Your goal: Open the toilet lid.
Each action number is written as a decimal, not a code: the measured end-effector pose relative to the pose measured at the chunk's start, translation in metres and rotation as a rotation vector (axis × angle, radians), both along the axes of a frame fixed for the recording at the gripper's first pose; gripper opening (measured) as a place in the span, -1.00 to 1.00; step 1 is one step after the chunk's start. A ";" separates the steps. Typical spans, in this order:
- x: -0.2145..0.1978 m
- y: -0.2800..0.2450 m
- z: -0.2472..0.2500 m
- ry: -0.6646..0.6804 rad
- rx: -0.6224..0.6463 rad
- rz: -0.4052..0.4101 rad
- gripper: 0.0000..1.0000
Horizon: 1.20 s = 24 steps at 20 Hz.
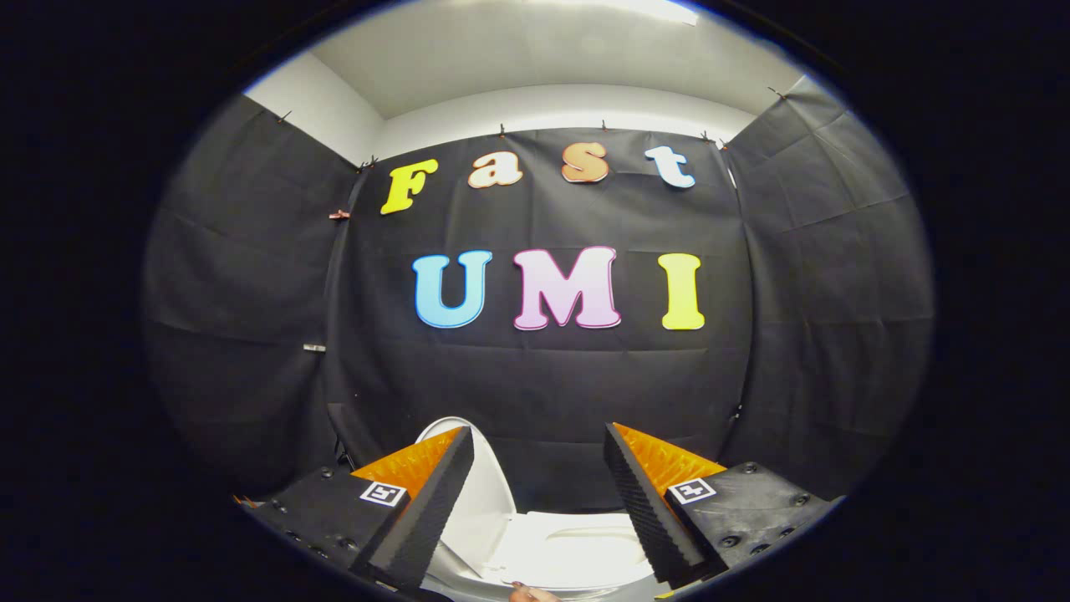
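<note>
Gripper view: the jaws stand wide apart and hold nothing. The gripper [539, 451] points at the black cloth wall [543, 376], with one finger [422, 514] at about 7 o'clock and the other at about 5 o'clock.

Below and between the fingers sits the white toilet [577, 552], at 6 o'clock. Its lid [489, 497] is already raised. It stands upright just beside the 7 o'clock finger, which hides part of it, and its rounded top shows above that fingertip against the cloth. The seat lies flat between the two fingers, bright and overexposed, so its finer shape is hard to make out. Neither finger touches the lid or the seat as far as can be told.

At the very bottom, just under the seat at 6 o'clock, a small part of a hand [531, 594] shows. Above the cloth, toward 12 o'clock, run a white wall [552, 104] and ceiling.
</note>
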State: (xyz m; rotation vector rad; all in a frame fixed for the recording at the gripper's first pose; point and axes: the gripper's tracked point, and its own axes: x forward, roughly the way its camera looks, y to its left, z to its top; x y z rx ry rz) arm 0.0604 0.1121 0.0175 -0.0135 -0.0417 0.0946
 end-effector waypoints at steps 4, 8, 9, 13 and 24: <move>-0.013 -0.039 0.005 0.001 -0.003 -0.040 0.96; -0.018 -0.058 0.007 0.001 0.007 -0.060 0.96; -0.019 -0.060 0.006 0.004 0.009 -0.056 0.96; -0.017 -0.060 0.005 0.016 0.000 -0.036 0.96; -0.019 -0.056 0.004 0.020 -0.001 -0.026 0.97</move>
